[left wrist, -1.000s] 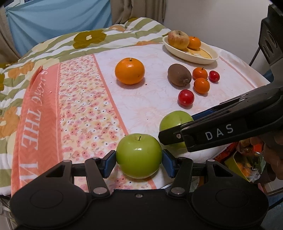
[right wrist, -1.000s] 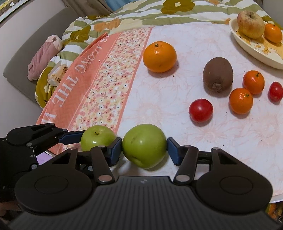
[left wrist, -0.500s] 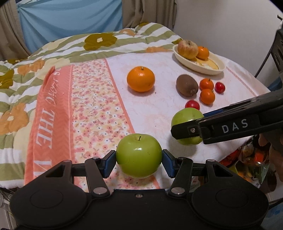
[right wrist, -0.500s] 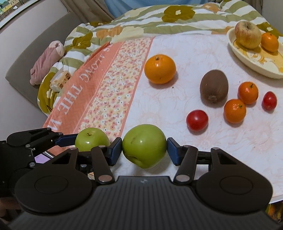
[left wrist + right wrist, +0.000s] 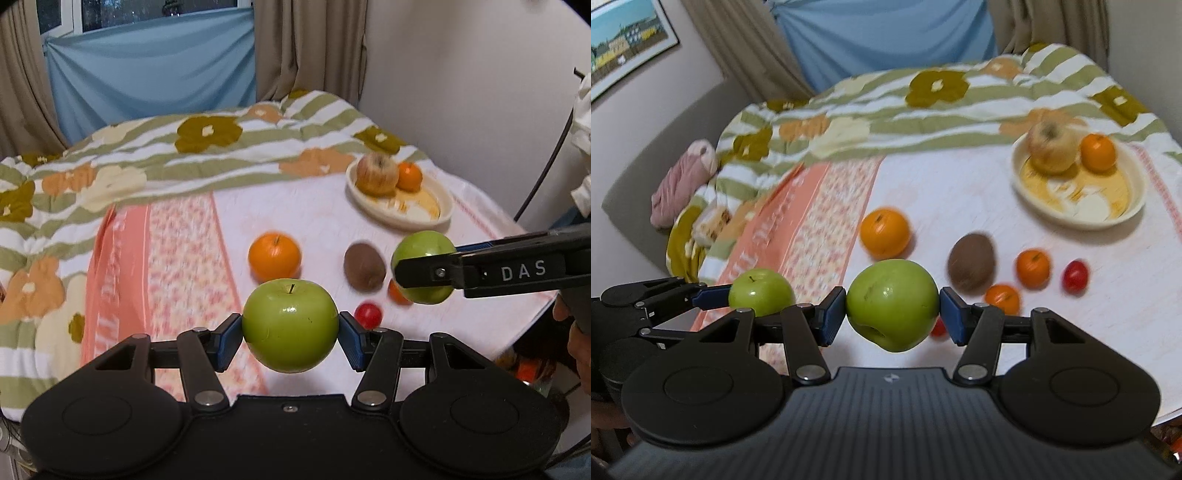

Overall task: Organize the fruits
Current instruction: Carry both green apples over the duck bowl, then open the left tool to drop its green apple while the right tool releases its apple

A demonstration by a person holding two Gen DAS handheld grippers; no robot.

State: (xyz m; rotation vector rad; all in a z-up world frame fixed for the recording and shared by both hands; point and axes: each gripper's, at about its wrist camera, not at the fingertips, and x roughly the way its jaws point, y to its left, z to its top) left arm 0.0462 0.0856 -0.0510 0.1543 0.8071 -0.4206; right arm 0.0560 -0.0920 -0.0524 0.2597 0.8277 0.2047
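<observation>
My left gripper (image 5: 290, 338) is shut on a green apple (image 5: 290, 325), held in the air above the table's near edge. My right gripper (image 5: 892, 314) is shut on a second, lumpier green apple (image 5: 892, 308), also lifted. In the left wrist view that second apple (image 5: 424, 266) hangs at the right inside the other gripper's fingers. On the white cloth lie a large orange (image 5: 884, 232), a kiwi (image 5: 971, 263), two small oranges (image 5: 1032, 267) and two small red tomatoes (image 5: 1075, 276). A cream plate (image 5: 1134, 206) at the back right holds a yellowish apple (image 5: 1051, 147) and a small orange (image 5: 1097, 152).
A flowered quilt (image 5: 207, 147) covers the far half of the table, and a pink printed cloth band (image 5: 122, 266) runs down the left. A wall (image 5: 461, 74) stands behind the plate. A pink bundle (image 5: 683, 181) lies on a grey seat at the left.
Both grippers have risen with their green apples, which are now clear of the table. The fruit on the cloth lies where it was and looks farther below.
</observation>
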